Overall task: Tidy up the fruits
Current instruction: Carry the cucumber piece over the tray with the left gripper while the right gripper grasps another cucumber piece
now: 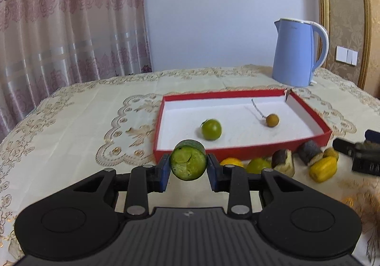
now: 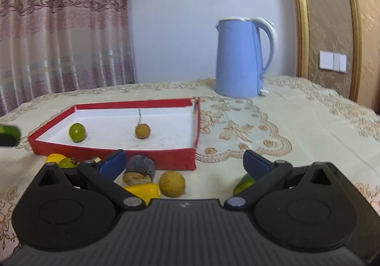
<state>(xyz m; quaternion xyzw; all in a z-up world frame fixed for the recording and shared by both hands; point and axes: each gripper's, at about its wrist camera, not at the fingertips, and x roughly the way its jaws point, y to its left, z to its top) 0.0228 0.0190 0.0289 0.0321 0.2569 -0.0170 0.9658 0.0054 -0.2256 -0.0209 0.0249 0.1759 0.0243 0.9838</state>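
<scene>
I count two grippers: left gripper [image 1: 188,167], right gripper [image 2: 184,162]. One cucumber chunk [image 1: 188,163]. One red tray [image 1: 306,109]. Inside it, two fruits: one green round fruit [image 1: 211,129], one brown stemmed fruit [image 1: 272,120]. On cloth before tray I count two dark-skinned cut chunks [image 1: 282,159] [image 1: 310,150], two yellow fruits [image 1: 231,162] [image 1: 323,169], one tan round fruit [image 2: 172,183], two green fruits [image 1: 258,165] [image 2: 244,182]; more possibly hidden behind fingers. One blue kettle [image 1: 295,52]. One wall switch plate [image 1: 346,55]. One curtain [image 1: 71,19].
</scene>
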